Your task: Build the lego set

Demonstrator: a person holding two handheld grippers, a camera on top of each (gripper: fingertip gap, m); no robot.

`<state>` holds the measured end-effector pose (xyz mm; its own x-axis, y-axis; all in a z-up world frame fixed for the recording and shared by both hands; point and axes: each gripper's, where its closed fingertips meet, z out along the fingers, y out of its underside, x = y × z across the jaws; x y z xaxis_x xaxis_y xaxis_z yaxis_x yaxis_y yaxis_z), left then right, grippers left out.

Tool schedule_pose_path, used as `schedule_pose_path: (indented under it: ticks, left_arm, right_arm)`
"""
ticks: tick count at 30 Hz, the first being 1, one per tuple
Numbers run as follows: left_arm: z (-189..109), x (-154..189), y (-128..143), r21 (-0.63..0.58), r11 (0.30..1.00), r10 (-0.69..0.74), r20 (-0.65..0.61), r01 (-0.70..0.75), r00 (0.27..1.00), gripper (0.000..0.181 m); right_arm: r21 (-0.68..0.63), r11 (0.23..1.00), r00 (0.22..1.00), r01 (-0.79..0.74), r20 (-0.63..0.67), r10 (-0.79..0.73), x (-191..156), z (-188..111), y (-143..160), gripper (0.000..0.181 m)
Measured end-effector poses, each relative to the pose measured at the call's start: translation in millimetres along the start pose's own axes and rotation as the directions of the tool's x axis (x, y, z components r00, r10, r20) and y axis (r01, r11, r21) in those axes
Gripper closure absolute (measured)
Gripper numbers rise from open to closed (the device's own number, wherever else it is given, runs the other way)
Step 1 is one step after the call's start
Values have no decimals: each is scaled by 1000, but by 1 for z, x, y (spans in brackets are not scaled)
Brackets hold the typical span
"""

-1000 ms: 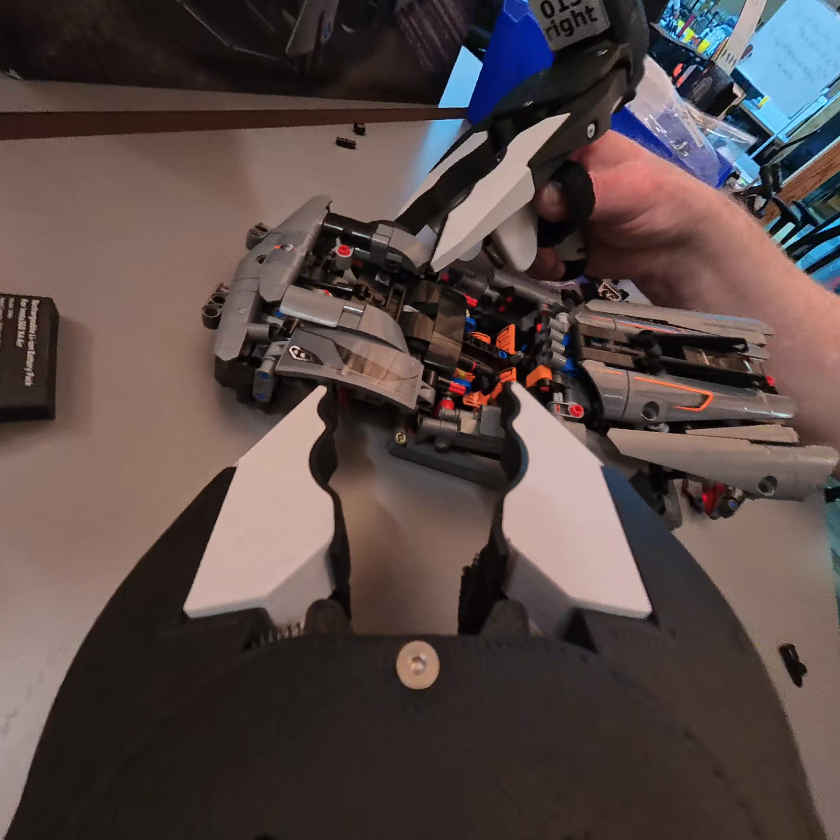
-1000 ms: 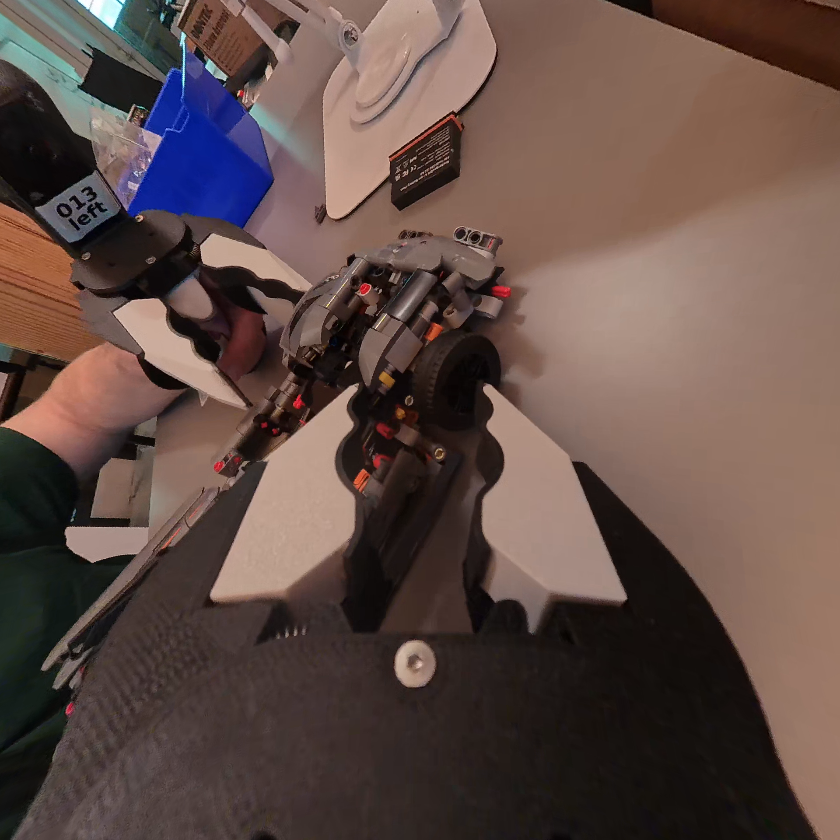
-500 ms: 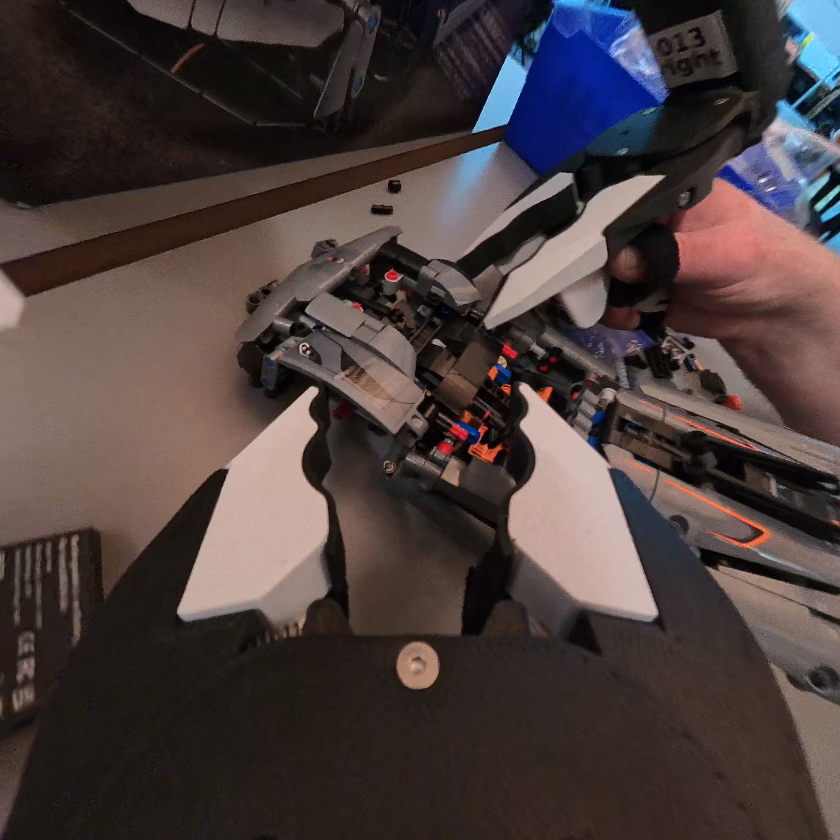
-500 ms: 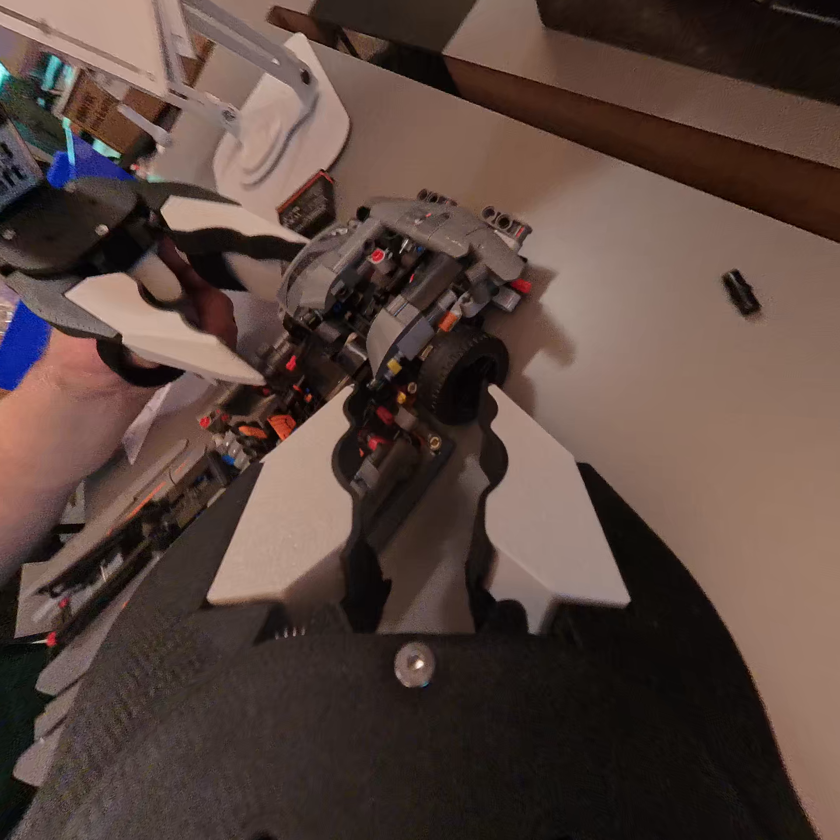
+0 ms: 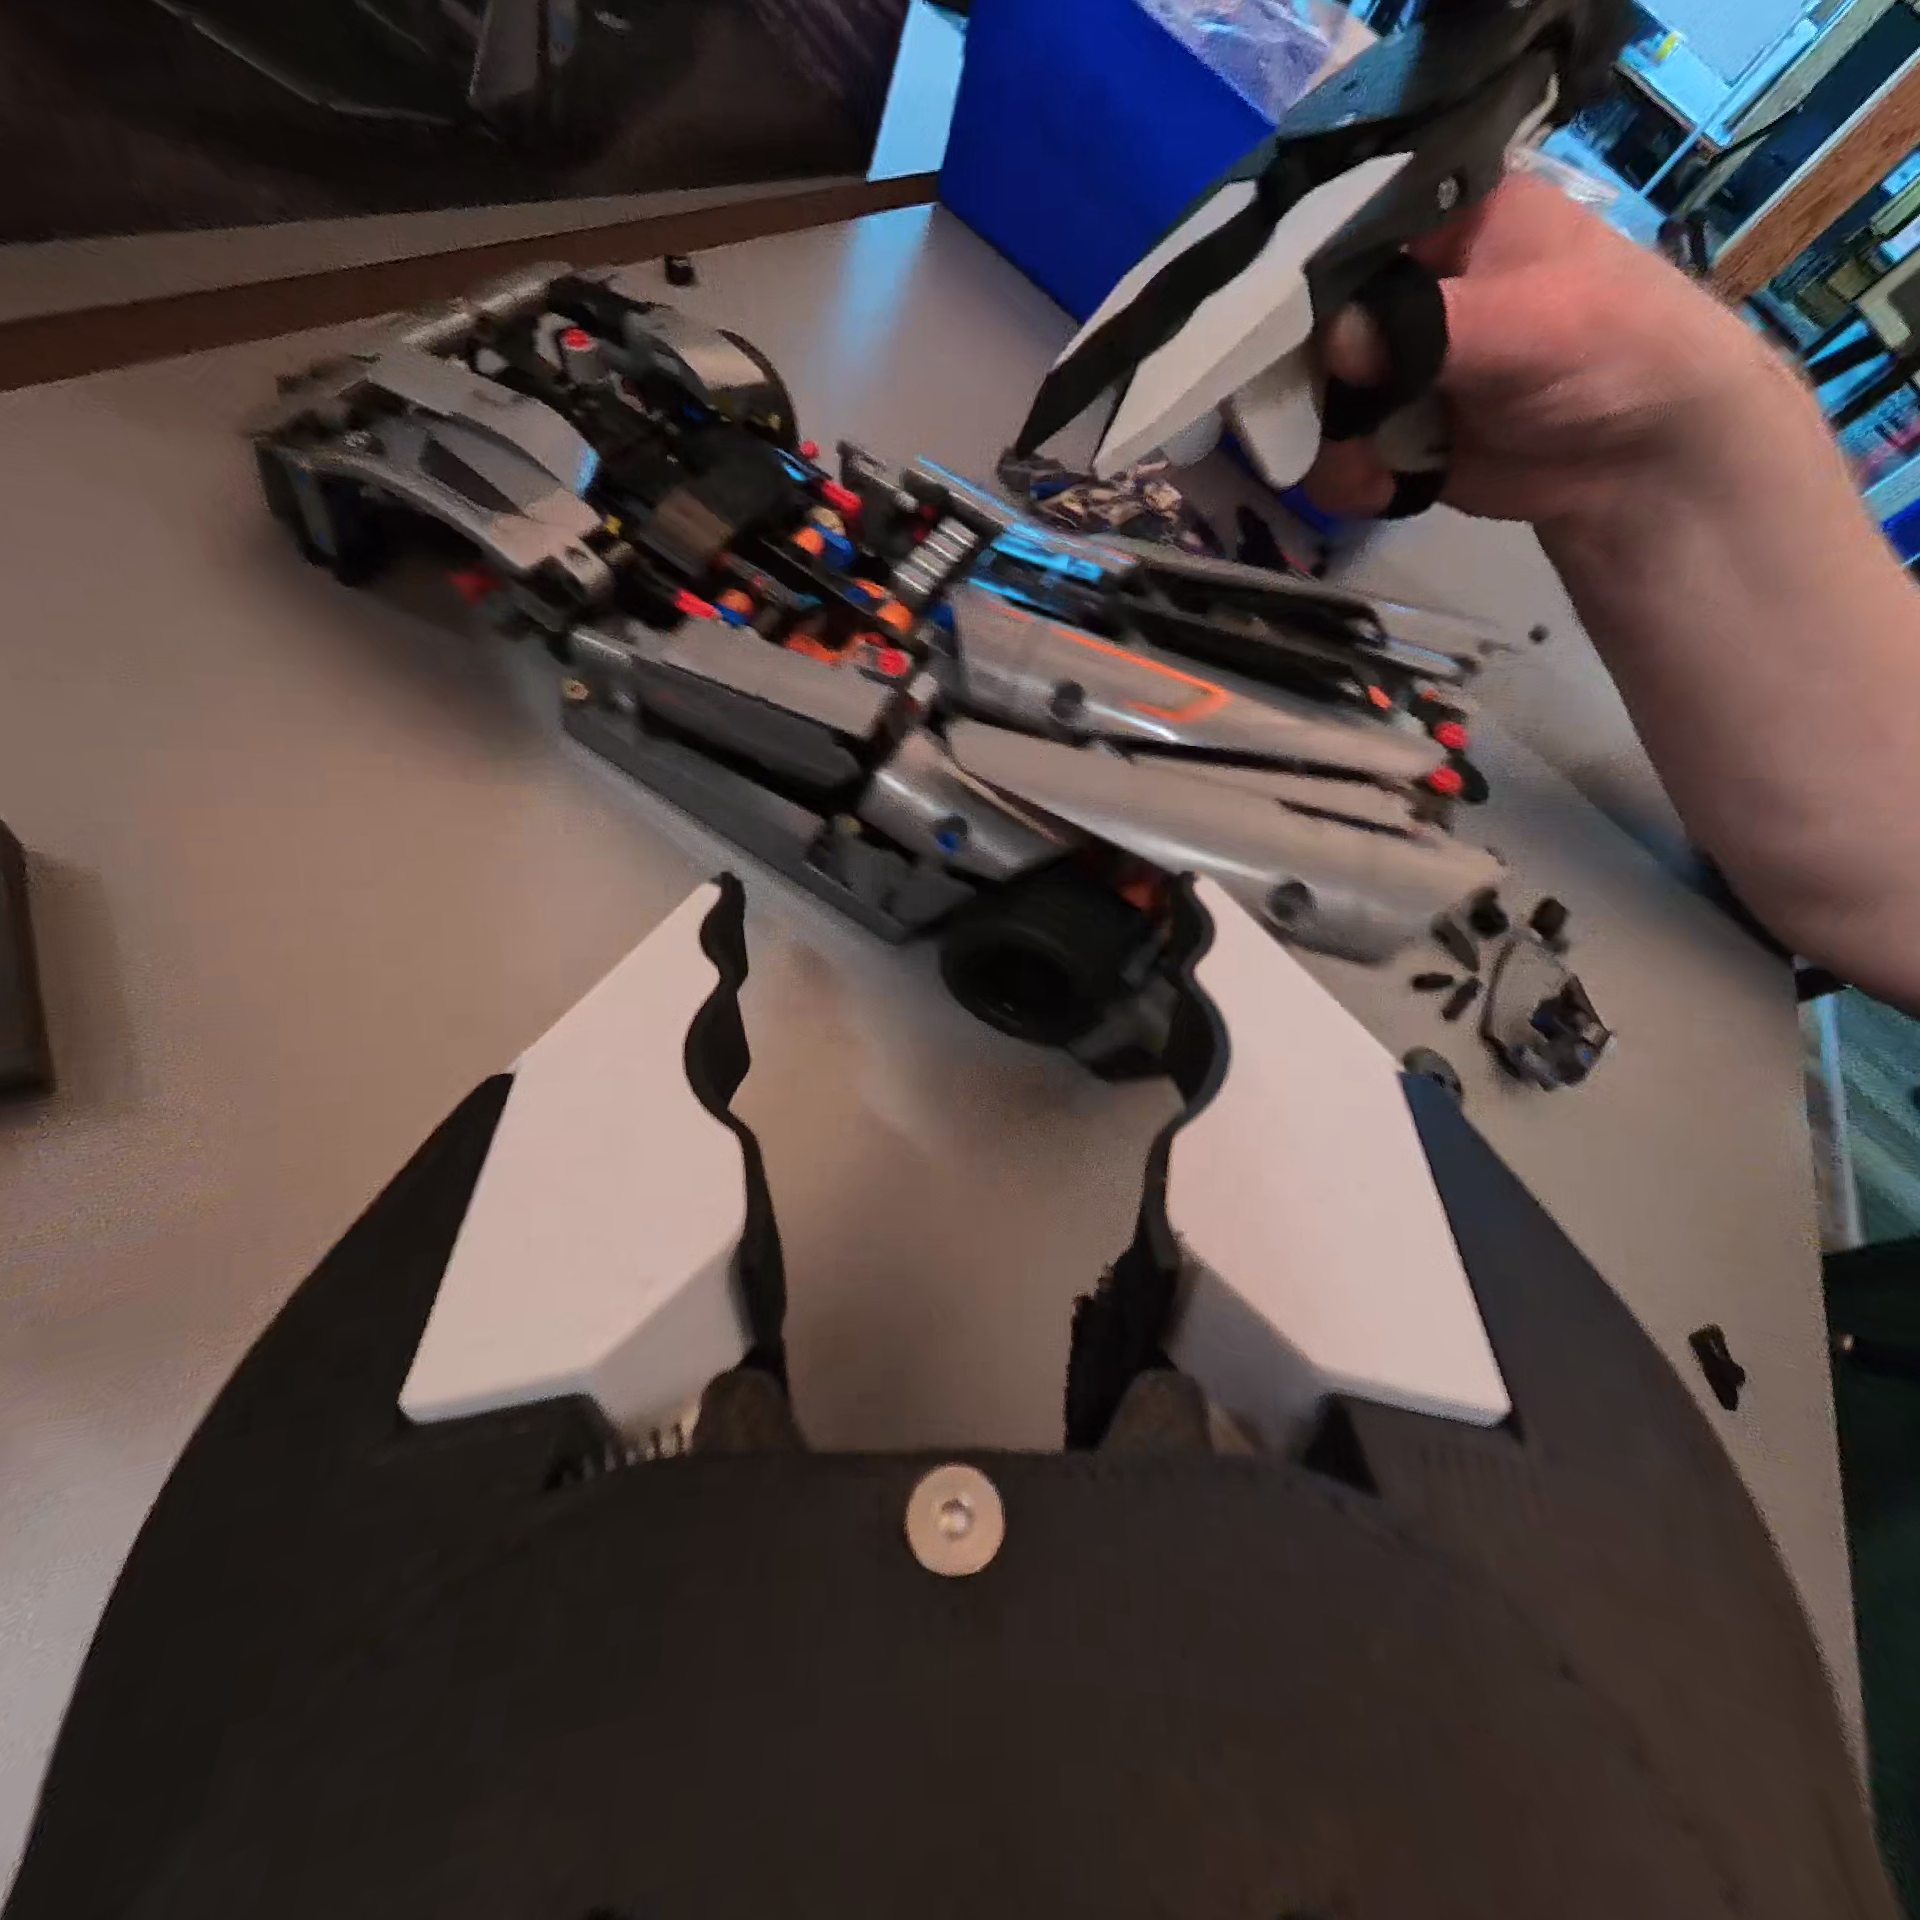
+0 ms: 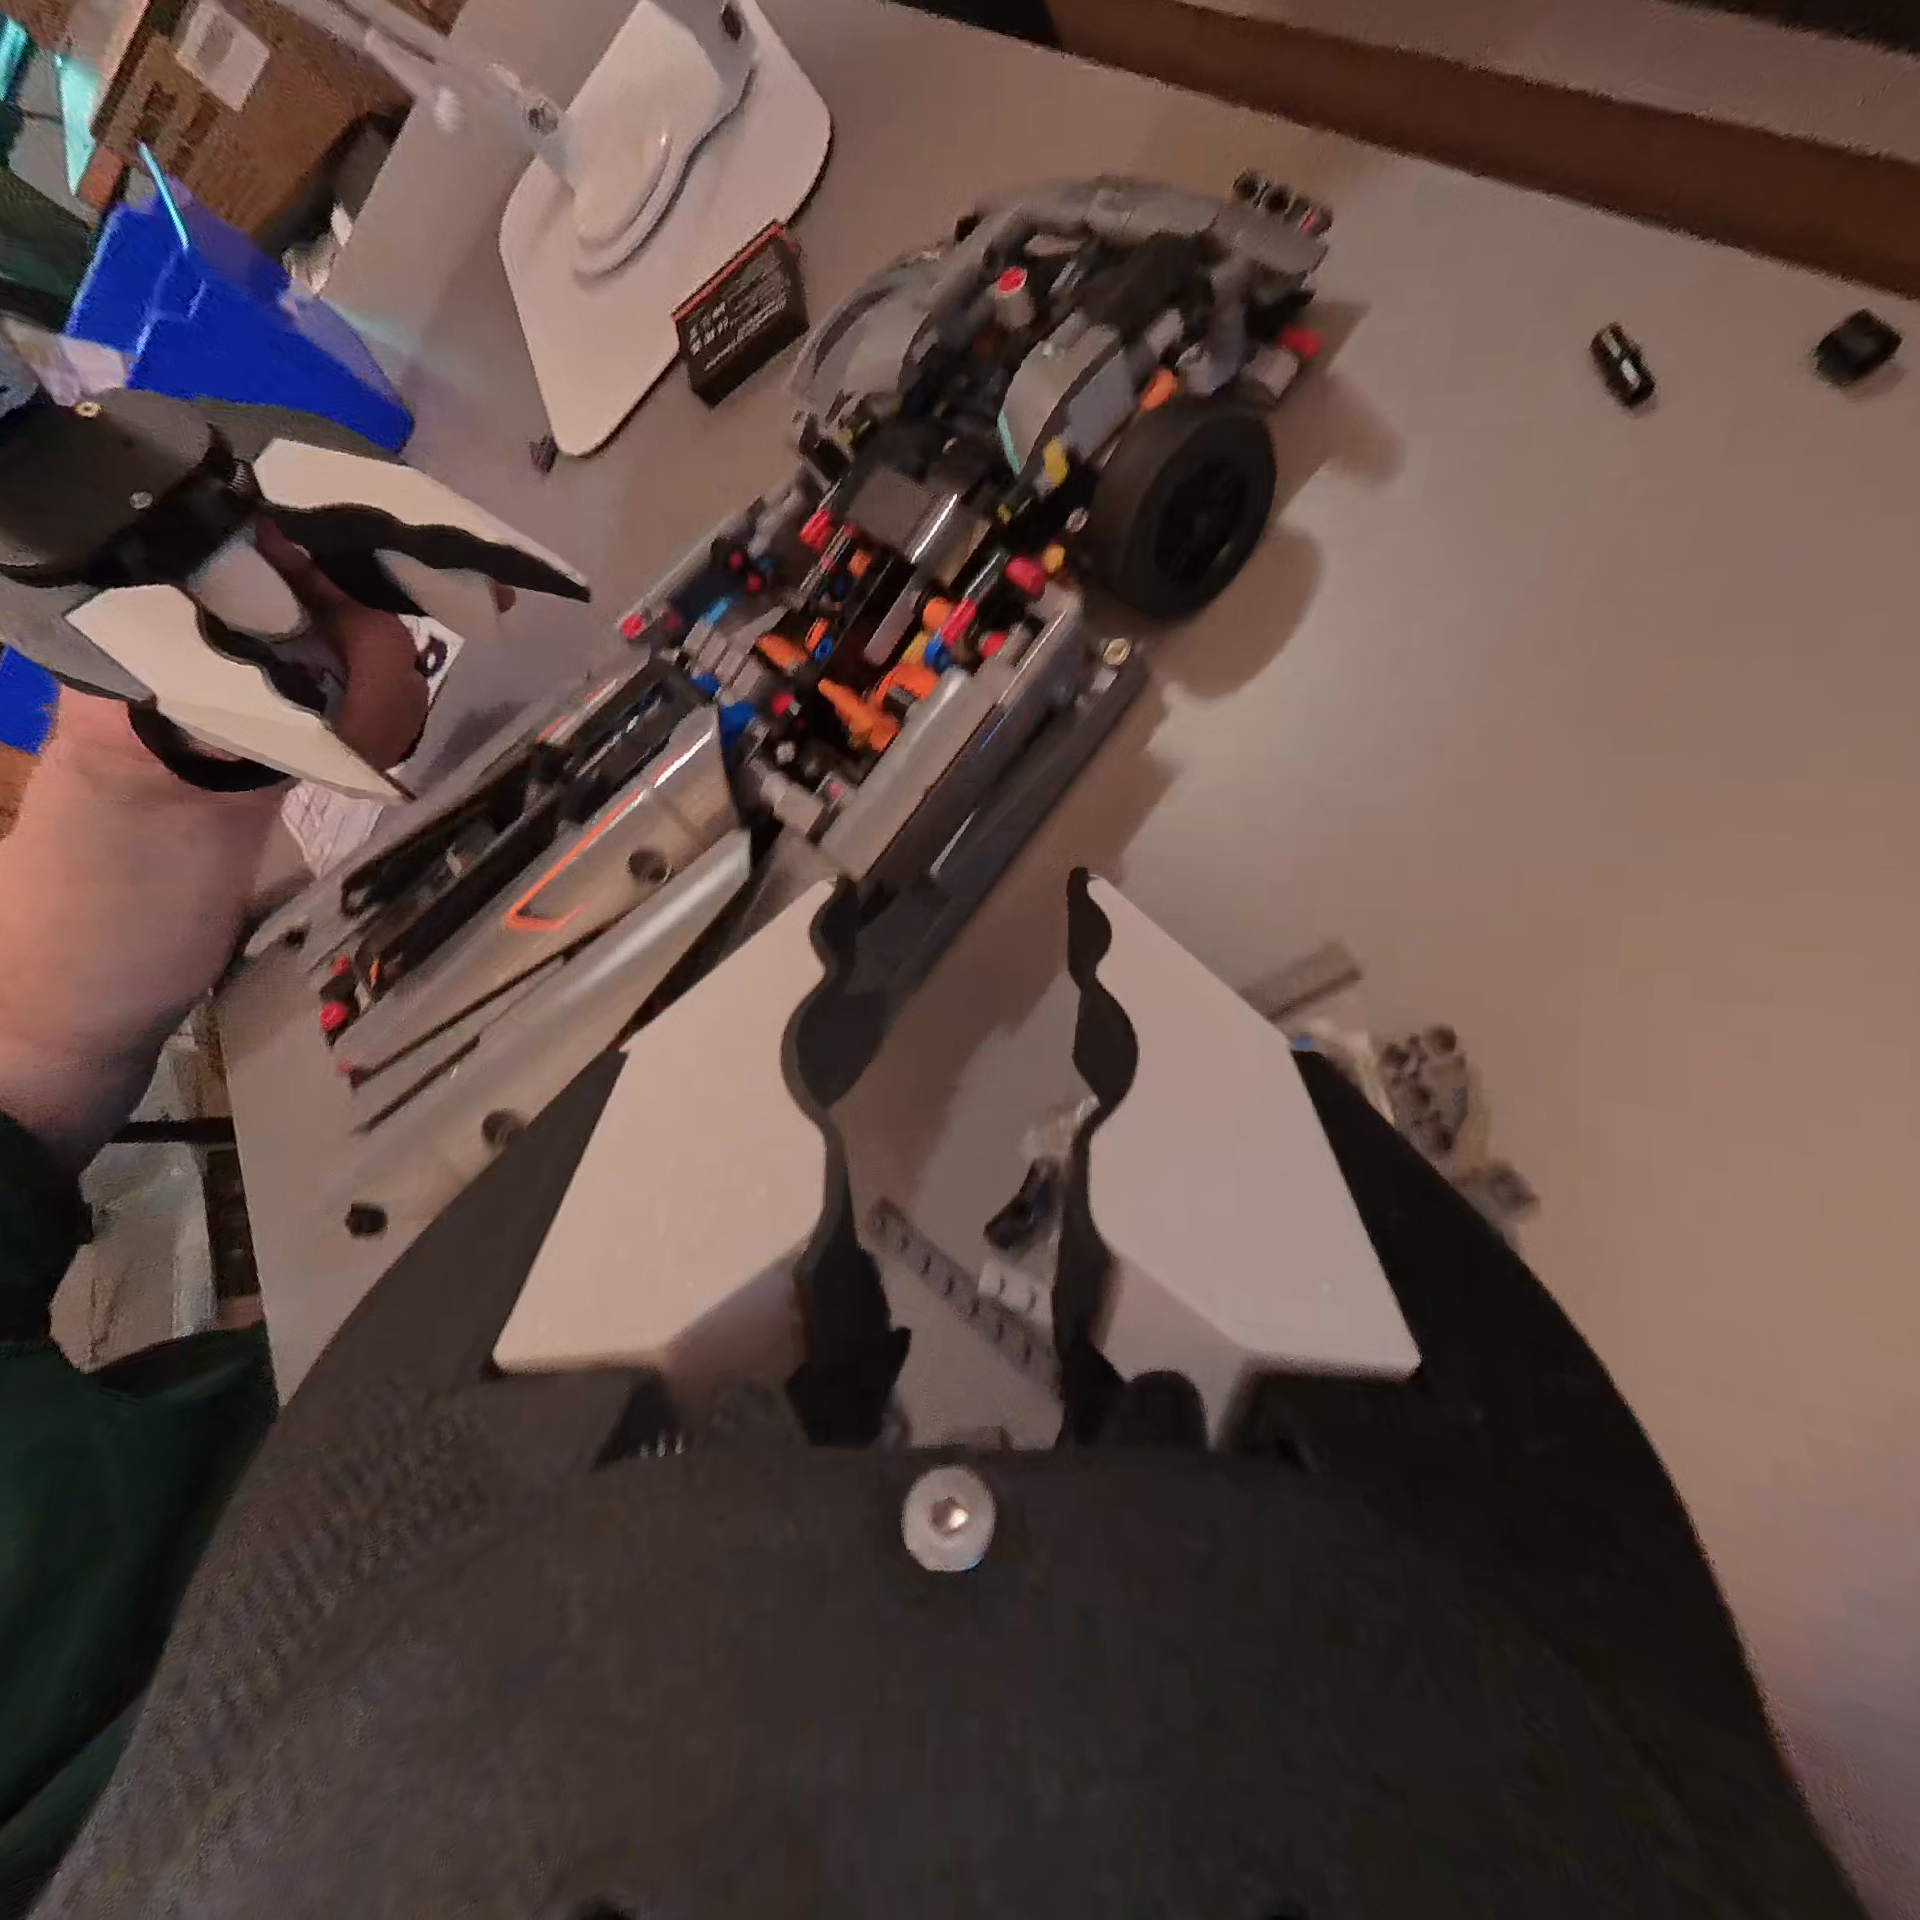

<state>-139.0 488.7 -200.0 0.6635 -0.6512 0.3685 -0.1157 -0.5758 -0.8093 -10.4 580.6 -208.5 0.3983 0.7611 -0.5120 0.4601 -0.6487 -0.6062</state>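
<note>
The partly built grey Lego car [image 5: 1091, 665] lies on the grey table [image 5: 260, 831], with orange, red and blue pins showing in its open middle. My left gripper [image 5: 956, 904] is open and empty, just short of the car's black rear wheel [image 5: 1029, 966]. In the right wrist view the car [image 6: 1039, 395] lies ahead with a front wheel [image 6: 1184, 509]. My right gripper [image 6: 956, 899] is open and empty, short of the car's side. The right gripper [image 5: 1070, 447] shows raised above the car's far side. The left gripper [image 6: 488, 696] shows at left.
A blue bin [image 5: 1070, 135] stands at the back. Small loose parts [image 5: 1538, 997] lie by the car's tail. A grey beam [image 6: 956, 1299] and grey connectors [image 6: 1444, 1091] lie under my right gripper. A white stand base [image 6: 665, 208] and a black block [image 6: 743, 312] lie beyond the car. My hands' fingertips stand some 15 cm from each other.
Both grippers have drawn back and away from the car's front; more of the car now shows. The left gripper now faces the rear wheel. Both stay open.
</note>
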Motion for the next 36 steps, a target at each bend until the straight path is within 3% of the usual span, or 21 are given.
schedule_pose_path:
  ticks: [6, 12, 14, 21, 26, 30, 36]
  left_arm:
    - [-16, 35, 38, -62, 996, 70, 34, -68, 997, 103]
    - [2, 36, 50, -80, 996, 32, 44, -28, 999, 112]
    - [8, 36, 45, -59, 998, -7, 40, 10, 999, 124]
    - [18, 38, 37, -35, 995, -90, -32, 89, 995, 126]
    - [9, 39, 30, 25, 990, -136, -112, 140, 984, 128]
    - [6, 29, 25, 32, 991, -130, -71, 133, 989, 131]
    - [26, 18, 30, -17, 990, -139, -2, 139, 990, 146]
  right_arm:
    - [-111, 994, 999, 21, -27, -25, -16, -23, 45, 145]
    - [-156, 987, 999, 40, 23, -37, -43, -10, 77, 145]
    - [-140, 989, 999, 36, 36, -31, -49, -1, 78, 147]
    - [-77, 997, 994, -10, 105, 18, -60, 13, 71, 156]
    - [-65, 998, 993, -19, 112, 27, -58, 17, 69, 157]
    - [-58, 998, 993, -29, 113, 35, -54, 18, 67, 160]
    - [-42, 999, 993, -26, 115, 31, -52, 19, 66, 166]
